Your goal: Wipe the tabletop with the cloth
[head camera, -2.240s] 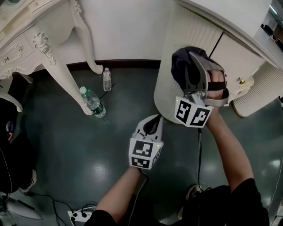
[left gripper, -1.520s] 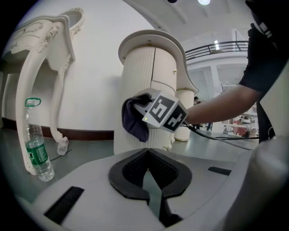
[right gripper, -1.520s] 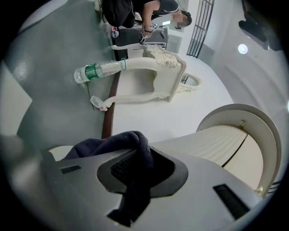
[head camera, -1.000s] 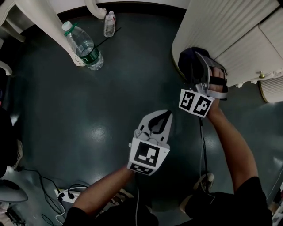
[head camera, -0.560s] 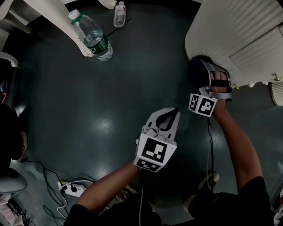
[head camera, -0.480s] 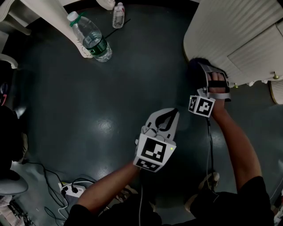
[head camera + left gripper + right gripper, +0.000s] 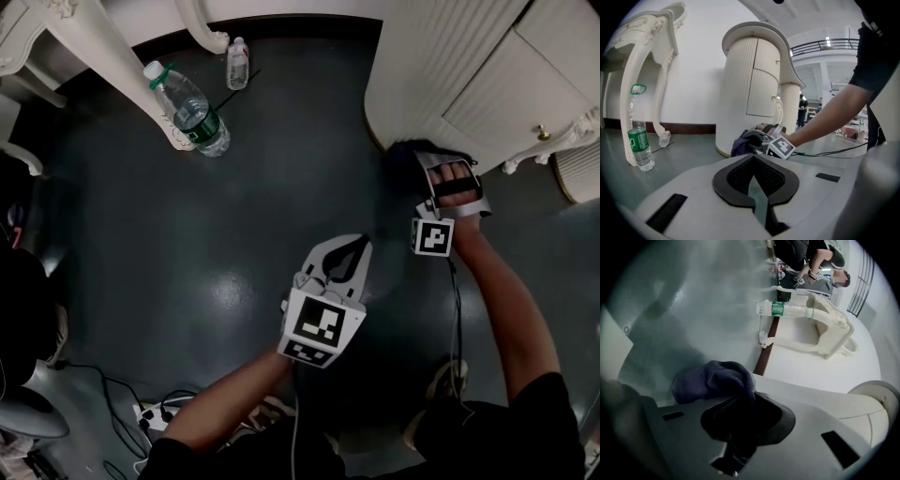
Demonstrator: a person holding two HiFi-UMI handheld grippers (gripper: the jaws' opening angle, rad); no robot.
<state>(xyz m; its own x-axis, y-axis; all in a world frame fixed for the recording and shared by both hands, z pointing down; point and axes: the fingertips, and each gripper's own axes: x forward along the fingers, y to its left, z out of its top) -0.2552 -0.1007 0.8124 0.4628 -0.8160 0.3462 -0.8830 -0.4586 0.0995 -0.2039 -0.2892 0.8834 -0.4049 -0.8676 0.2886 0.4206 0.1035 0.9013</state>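
Observation:
A dark blue cloth is bunched in my right gripper, which is shut on it low beside the base of the white ribbed cabinet. In the right gripper view the cloth bulges out of the shut jaws of the right gripper above the dark floor. My left gripper hangs over the floor to the left of it, shut with nothing in it. The left gripper view looks past the closed left gripper at the cloth and the cabinet. No tabletop surface shows.
A large water bottle leans by a white carved table leg; a smaller bottle lies farther back. A power strip and cables lie at the lower left. The floor is dark and glossy.
My right gripper has come down with the cloth from higher on the cabinet's side to near its base. The left gripper has stayed shut in about the same place.

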